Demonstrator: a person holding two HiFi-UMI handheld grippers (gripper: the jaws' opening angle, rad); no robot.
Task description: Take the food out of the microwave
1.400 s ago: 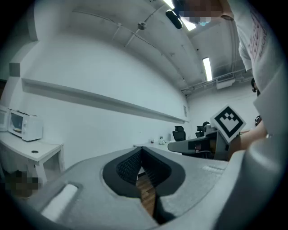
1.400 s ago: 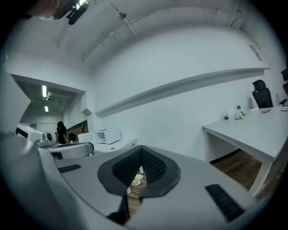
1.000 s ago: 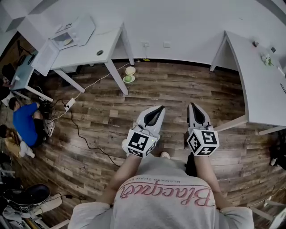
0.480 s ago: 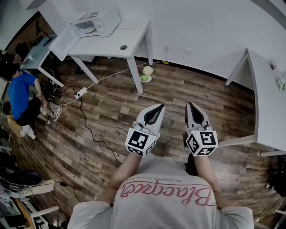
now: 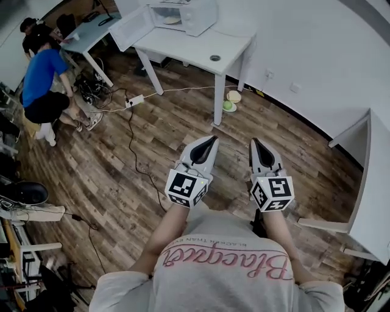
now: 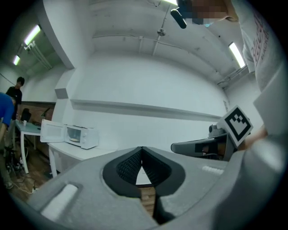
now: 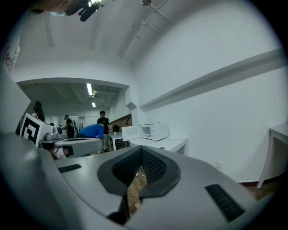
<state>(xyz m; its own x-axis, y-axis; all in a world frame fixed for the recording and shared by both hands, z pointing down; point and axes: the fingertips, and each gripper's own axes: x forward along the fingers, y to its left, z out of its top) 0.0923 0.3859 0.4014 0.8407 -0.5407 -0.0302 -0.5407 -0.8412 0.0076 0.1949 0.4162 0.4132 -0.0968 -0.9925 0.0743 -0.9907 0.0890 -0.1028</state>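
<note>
The smooth grey left gripper (image 5: 209,141) and right gripper (image 5: 255,142) press their ribbed black pads (image 6: 129,165) together, empty, above the plank floor (image 5: 152,134). The boxy white microwave (image 5: 204,13) stands open.

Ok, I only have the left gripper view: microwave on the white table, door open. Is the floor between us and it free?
Observer: Mostly bare wood, but a cable runs to a power strip lying on the floor left of the table.
Operator: Anything near the table legs?
Observer: Yes, a pale dish and a green dish sit on the floor by the wall, just right of the nearest leg.
Operator: And the right gripper? I only see it side-on.
Observer: The right gripper has its jaws closed, with nothing between them.
</note>
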